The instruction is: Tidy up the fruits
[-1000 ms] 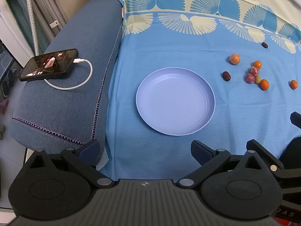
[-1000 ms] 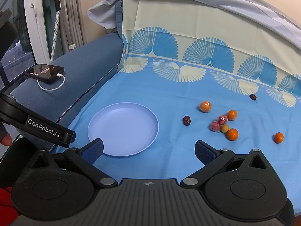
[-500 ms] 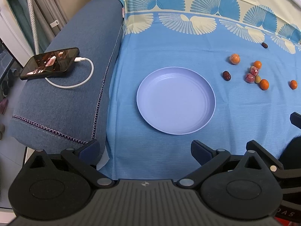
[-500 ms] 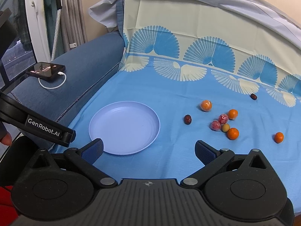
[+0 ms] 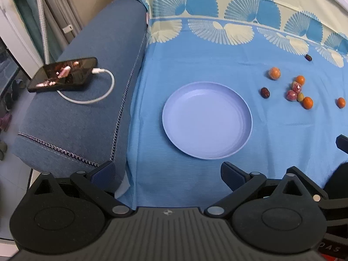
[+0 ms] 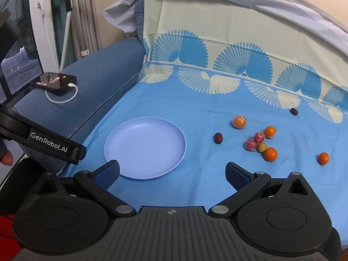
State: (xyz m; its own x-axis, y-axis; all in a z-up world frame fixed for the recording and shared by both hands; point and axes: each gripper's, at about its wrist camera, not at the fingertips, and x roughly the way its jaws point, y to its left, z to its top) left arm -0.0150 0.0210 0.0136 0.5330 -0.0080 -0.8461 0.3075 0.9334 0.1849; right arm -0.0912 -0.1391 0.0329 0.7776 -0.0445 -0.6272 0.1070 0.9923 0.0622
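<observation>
An empty lavender plate (image 5: pixel 245 128) (image 6: pixel 115 150) lies on the blue cloth. To its right are scattered small fruits: several oranges (image 6: pixel 239 121) (image 5: pixel 274 73), two red wrapped fruits (image 6: pixel 259 137) (image 5: pixel 291 95), a yellow-green one (image 6: pixel 262 147) and a dark date (image 6: pixel 218 138) (image 5: pixel 265 92). A second date (image 6: pixel 294 111) lies farther back. My left gripper (image 5: pixel 167 170) is open, held near the plate's front edge. My right gripper (image 6: pixel 173 171) is open too, low over the cloth between plate and fruits. Nothing sits between either pair of fingers.
A blue sofa arm (image 5: pixel 91 100) borders the cloth on the left, with a phone (image 5: pixel 63 74) and white charging cable (image 5: pixel 102 91) on it. The cloth climbs the backrest (image 6: pixel 217 28). A window frame and curtains stand at far left.
The right gripper has drifted slightly up and left, so the plate and fruits sit a little lower-right in its view. The left view has barely shifted.
</observation>
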